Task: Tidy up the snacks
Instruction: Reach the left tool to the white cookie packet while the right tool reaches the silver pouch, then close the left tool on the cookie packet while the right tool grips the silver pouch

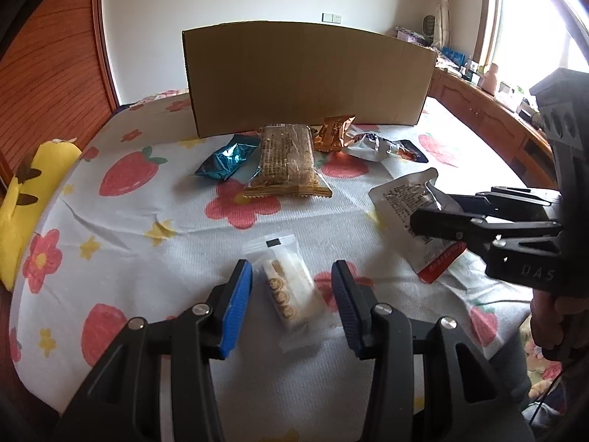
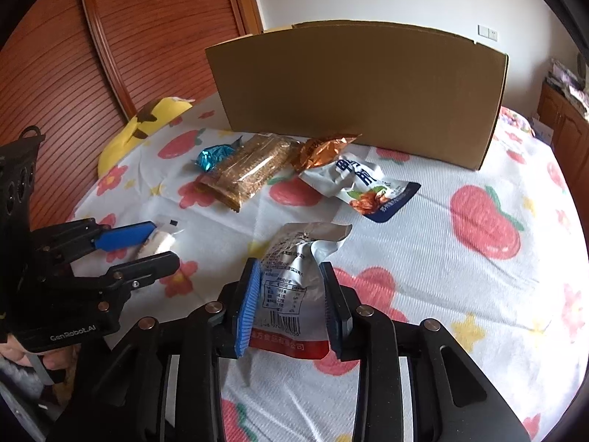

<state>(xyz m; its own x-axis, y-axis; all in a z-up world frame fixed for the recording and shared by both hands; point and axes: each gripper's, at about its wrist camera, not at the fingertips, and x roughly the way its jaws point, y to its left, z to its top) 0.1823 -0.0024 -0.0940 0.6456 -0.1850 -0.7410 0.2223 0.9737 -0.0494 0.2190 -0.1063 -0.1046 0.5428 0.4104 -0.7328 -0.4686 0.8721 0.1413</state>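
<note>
Blue ribbed pads are seen on both pairs of tongs. At the bottom of the left wrist view, the left tongs (image 1: 291, 294) are held apart around a clear-wrapped biscuit packet (image 1: 285, 287) lying on the bed sheet (image 1: 147, 258); gaps show on both sides, so the pads are not pressing it. At the bottom centre of the right wrist view, the right tongs (image 2: 291, 302) are set on either side of a silver pouch (image 2: 294, 280) with a red bottom edge; the pads lie against its sides, though a firm clamp cannot be told for certain.

Further up, at the middle of the frame, a long packet of brown crackers (image 1: 287, 162) is laid, with a teal wrapper (image 1: 226, 158) just to its left and an orange wrapper (image 1: 333, 132) at its upper right. A white and navy pouch (image 2: 362, 184) is lying right of the orange one.

Behind them, a cardboard box (image 1: 309, 77) is standing upright on the bed. A yellow cushion (image 1: 25, 199) is placed at the left edge, beside a wooden slatted wall (image 1: 48, 73).
</note>
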